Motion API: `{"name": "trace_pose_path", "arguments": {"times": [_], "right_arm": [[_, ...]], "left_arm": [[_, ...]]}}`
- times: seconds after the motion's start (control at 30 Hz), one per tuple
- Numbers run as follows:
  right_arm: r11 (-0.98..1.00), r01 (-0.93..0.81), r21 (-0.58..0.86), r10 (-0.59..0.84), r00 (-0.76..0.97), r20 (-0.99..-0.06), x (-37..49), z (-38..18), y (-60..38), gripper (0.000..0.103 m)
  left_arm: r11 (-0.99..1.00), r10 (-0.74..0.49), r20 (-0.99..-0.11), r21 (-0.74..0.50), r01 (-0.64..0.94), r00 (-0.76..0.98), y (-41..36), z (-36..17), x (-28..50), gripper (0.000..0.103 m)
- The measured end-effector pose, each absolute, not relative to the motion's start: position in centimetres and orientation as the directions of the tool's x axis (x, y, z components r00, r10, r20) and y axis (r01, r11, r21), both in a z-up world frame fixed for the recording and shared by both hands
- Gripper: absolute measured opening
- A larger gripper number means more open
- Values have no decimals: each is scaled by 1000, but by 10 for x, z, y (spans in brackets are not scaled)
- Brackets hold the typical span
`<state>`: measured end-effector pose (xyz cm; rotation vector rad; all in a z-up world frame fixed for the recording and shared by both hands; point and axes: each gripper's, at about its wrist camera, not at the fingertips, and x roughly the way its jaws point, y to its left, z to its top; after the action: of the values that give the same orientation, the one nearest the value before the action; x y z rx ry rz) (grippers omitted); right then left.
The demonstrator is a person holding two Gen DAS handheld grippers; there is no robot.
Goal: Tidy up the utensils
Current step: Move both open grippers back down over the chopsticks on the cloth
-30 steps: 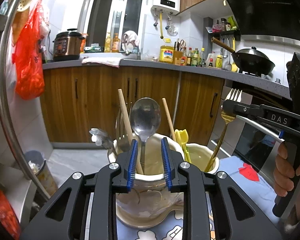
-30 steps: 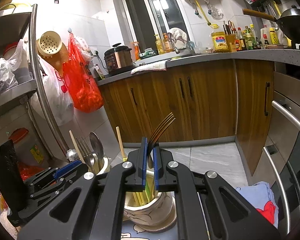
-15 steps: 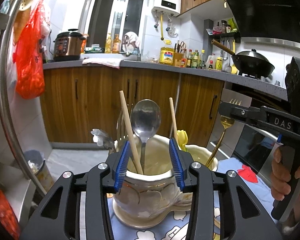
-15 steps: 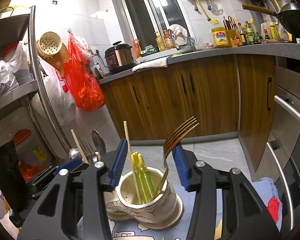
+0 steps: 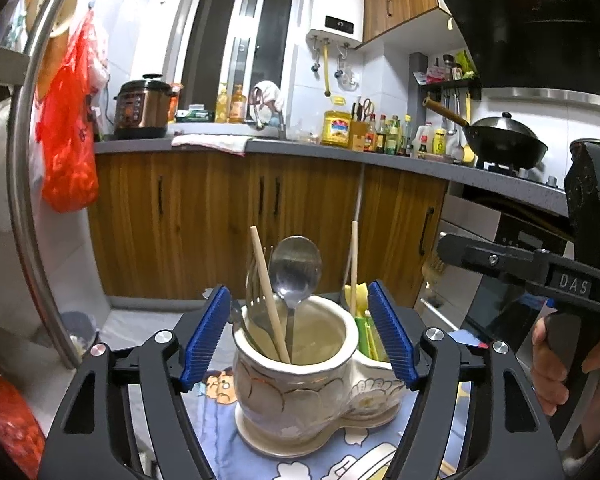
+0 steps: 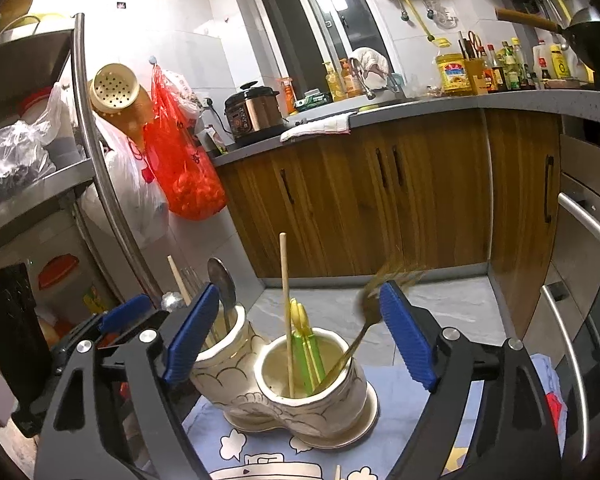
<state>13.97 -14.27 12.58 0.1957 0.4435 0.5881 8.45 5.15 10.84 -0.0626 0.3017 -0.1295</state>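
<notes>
Gold fork (image 6: pixel 374 312) leans loose in the ceramic holder (image 6: pixel 332 380); right gripper (image 6: pixel 300 336), jaws just spread and released, should back straight out without nudging it.

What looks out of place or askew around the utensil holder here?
Little stands out. The gold fork leans well to the right in the holder's right cup and is motion-blurred, so apparently not yet settled. The holder stands upright on the cloth; nothing is spilled.
</notes>
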Motion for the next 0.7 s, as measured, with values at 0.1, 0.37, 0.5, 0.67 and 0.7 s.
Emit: {"name": "trace_pose_path", "arguments": {"times": [0.1, 0.37, 0.5, 0.67, 0.7], "right_arm": [[819, -490, 300, 572, 739, -356, 140, 126, -142, 83], [821, -479, 311, 569, 737, -366, 141, 126, -143, 84], [823, -475, 312, 566, 738, -368, 135, 128, -150, 90], [834, -460, 305, 550, 737, -393, 120, 122, -167, 91], [838, -457, 298, 545, 733, -407, 116, 118, -171, 92]], "left_arm": [[990, -133, -295, -76, 115, 946, 51, 109, 83, 74], [992, -124, -314, -77, 105, 941, 55, 109, 78, 74], [993, -118, -330, -60, 104, 937, 55, 110, 72, 77], [993, -116, -368, -35, 111, 923, 54, 105, 60, 81], [993, -115, -379, -32, 112, 918, 54, 103, 58, 82]]}}
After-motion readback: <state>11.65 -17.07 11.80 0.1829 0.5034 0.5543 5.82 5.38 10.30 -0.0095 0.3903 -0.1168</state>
